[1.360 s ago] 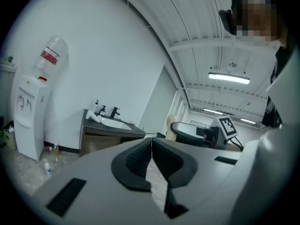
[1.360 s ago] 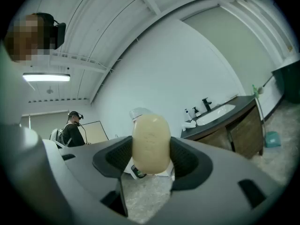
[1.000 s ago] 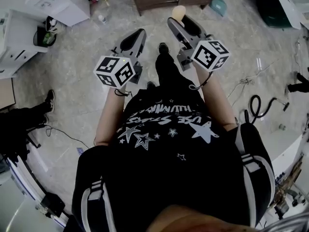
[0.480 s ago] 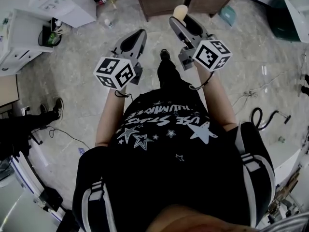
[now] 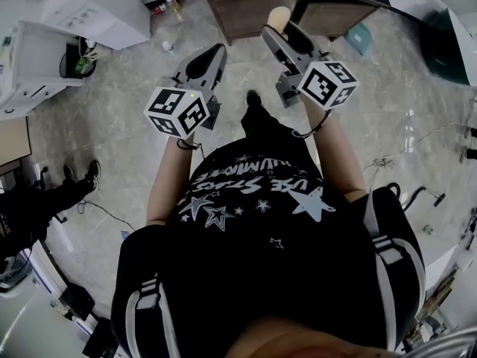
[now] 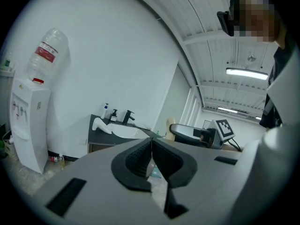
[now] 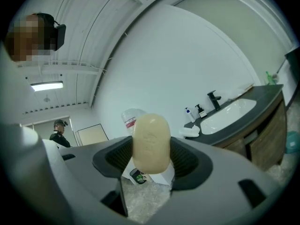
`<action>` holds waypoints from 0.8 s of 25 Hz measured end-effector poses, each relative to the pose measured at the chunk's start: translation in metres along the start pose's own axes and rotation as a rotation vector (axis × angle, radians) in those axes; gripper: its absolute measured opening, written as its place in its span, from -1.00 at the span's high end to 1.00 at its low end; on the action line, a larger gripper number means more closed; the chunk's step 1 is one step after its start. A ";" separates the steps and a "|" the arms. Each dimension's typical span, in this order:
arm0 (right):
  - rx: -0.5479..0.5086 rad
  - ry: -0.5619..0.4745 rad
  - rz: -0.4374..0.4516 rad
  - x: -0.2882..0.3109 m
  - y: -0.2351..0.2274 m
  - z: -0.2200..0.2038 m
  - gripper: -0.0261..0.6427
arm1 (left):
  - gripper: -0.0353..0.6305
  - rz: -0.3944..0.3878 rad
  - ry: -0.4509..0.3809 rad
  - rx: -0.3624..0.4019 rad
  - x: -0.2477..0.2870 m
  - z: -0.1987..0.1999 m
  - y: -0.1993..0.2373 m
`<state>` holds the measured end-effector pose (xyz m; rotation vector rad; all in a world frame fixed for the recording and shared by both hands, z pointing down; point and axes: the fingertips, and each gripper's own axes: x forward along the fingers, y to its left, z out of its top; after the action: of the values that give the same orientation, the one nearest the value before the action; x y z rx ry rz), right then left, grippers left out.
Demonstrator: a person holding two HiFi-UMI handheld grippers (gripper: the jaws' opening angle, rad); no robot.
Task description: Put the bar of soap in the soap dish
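Observation:
My right gripper [image 5: 277, 27] is shut on a pale cream bar of soap [image 5: 277, 18], held out in front of the person's chest. In the right gripper view the soap [image 7: 151, 142] stands upright between the black pads of the right gripper [image 7: 151, 150]. My left gripper [image 5: 215, 51] is held beside it, shut with nothing in it; its pads meet at the left gripper [image 6: 151, 143] tips. A dark vanity counter [image 7: 248, 118] with a white basin [image 7: 228, 114] lies ahead. A small white object [image 7: 190, 131] sits on the counter's left end; I cannot tell whether it is the dish.
A black faucet [image 7: 213, 99] and two pump bottles [image 7: 189, 114] stand behind the basin. A white water dispenser [image 6: 27, 123] is left of the vanity [image 6: 101, 137]. Another person's legs [image 5: 52, 196] are at the left. Cables [image 5: 406, 192] lie on the floor to the right.
The vanity has come nearer at the top of the head view as the person walks toward it. Both grippers keep their pose, the soap still held.

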<state>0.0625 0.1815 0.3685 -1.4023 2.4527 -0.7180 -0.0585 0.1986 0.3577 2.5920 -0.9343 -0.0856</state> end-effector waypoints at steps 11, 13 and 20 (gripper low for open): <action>0.024 0.036 0.040 0.069 -0.073 0.043 0.17 | 0.86 0.056 0.012 -0.004 0.092 0.025 0.042; 0.023 0.041 0.039 0.078 -0.085 0.048 0.17 | 0.86 0.064 0.013 -0.001 0.104 0.028 0.047; 0.023 0.049 0.059 0.100 -0.122 0.069 0.17 | 0.86 0.100 0.000 0.003 0.143 0.037 0.064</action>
<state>0.1304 0.0234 0.3766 -1.3136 2.5033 -0.7734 0.0072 0.0517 0.3570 2.5429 -1.0629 -0.0577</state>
